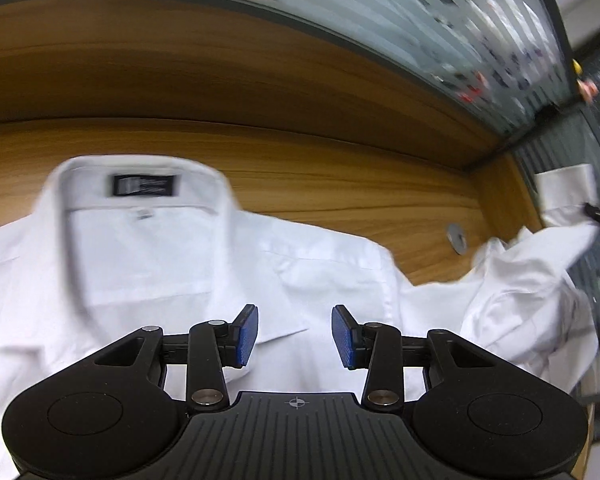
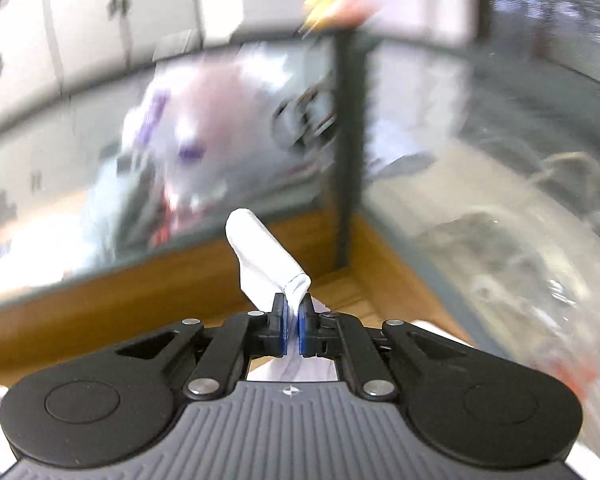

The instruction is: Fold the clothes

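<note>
White shirt (image 1: 148, 272) spread collar-up across the wooden desk (image 1: 340, 184), reaching toward its far edge. Left gripper (image 1: 295, 336) hovering above the shirt front, blue pads (image 1: 246, 334) parted, grasping nothing. Right gripper (image 2: 294, 322) clamped on the sleeve cuff (image 2: 260, 248), lifted near the desk's far right corner beside the glass partition (image 2: 480, 160).
</note>
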A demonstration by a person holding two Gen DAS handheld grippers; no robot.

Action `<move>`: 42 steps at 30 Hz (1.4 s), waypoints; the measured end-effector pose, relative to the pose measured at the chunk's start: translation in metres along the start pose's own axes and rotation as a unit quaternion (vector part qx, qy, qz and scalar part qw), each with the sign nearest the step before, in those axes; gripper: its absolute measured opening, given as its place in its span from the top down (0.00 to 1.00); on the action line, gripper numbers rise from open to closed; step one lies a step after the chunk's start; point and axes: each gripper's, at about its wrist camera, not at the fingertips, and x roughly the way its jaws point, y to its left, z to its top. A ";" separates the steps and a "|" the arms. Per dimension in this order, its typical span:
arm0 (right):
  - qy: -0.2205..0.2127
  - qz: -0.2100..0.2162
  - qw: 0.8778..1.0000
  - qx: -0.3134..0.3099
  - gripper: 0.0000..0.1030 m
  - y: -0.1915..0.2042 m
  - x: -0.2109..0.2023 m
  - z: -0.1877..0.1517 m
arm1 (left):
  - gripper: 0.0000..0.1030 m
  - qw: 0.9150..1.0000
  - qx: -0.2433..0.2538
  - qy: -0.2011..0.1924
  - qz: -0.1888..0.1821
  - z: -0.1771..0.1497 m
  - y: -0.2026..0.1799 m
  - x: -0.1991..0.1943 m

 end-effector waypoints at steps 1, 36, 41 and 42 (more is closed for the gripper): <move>-0.015 -0.005 1.000 0.023 0.95 -0.010 -0.022 -0.002 | 0.59 1.000 0.010 0.003 -0.004 0.003 -0.004 0.009; -0.016 -0.247 0.880 0.405 0.51 -0.156 -0.236 -0.318 | 0.74 0.998 0.063 -0.002 0.022 0.015 -0.017 0.044; 0.000 -0.214 0.923 0.320 0.51 -0.130 -0.226 -0.284 | 0.65 0.997 0.055 -0.046 0.027 0.008 -0.001 -0.005; 0.001 -0.202 0.931 0.303 0.51 -0.125 -0.224 -0.277 | 0.64 0.997 0.055 -0.052 0.033 0.006 0.003 -0.015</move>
